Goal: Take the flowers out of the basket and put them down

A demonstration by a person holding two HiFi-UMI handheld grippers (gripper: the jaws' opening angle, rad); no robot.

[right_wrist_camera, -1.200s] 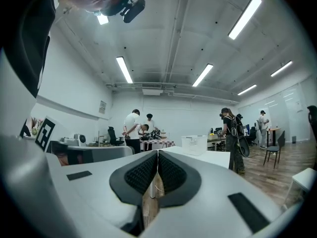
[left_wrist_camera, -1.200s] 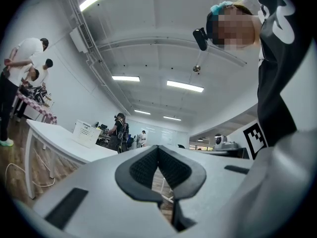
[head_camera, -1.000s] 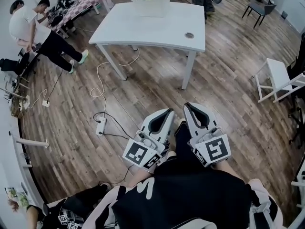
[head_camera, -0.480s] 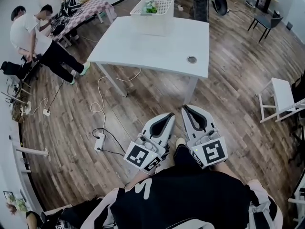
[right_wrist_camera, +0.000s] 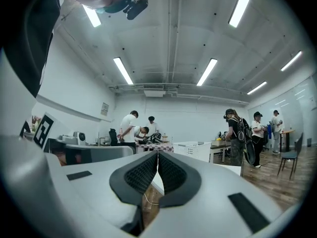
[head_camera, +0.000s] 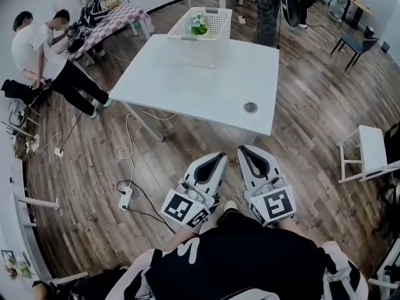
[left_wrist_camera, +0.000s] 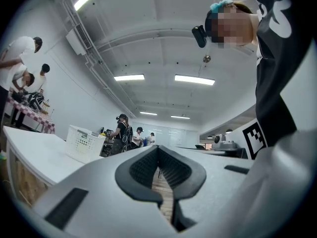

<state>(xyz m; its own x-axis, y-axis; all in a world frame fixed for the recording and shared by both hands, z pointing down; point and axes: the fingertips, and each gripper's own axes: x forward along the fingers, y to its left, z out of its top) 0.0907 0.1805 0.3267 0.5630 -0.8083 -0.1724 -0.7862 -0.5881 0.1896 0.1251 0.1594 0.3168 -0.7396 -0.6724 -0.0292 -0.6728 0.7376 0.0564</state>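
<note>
A white perforated basket [head_camera: 201, 35] stands at the far edge of the white table [head_camera: 187, 86]; green-and-white flowers [head_camera: 199, 25] show inside it. The basket also appears small in the left gripper view [left_wrist_camera: 84, 144] and in the right gripper view [right_wrist_camera: 195, 149]. Both grippers hang low over the floor in front of me, well short of the table. My left gripper [head_camera: 218, 157] has its jaws pressed together, empty. My right gripper [head_camera: 242, 149] is likewise shut on nothing.
A cable grommet [head_camera: 250, 107] sits in the table's near right corner. A power strip [head_camera: 125, 197] and cords lie on the wooden floor at left. People [head_camera: 47, 42] stand by a checked table at far left. A white stool [head_camera: 369, 150] is at right.
The table and basket have shifted down and nearer in the head view as I move toward them. Both grippers stay shut, side by side.
</note>
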